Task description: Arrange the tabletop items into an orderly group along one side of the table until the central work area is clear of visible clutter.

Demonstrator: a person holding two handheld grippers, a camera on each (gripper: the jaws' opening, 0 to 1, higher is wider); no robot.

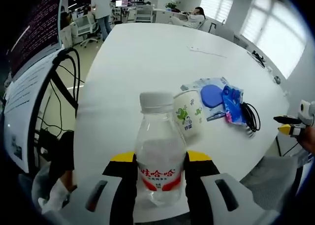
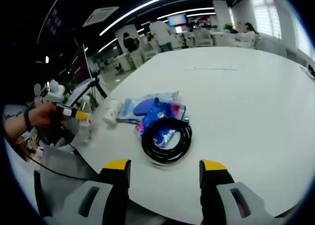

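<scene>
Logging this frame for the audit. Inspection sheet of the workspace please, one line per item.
Surface: white table, mostly bare beyond the items.
Job's things: clear water bottle with red label; paper cup lying on its side; blue packets in a loose pile.
Clutter: nothing seen beyond those.
Grippers: left gripper shut on the water bottle, at the table's near edge; right gripper open, holding nothing, facing the black cable coil.
Cables: black cable coil resting partly on the blue packets.
Surroundings: office with desks, screens, chairs, people in the background.
</scene>
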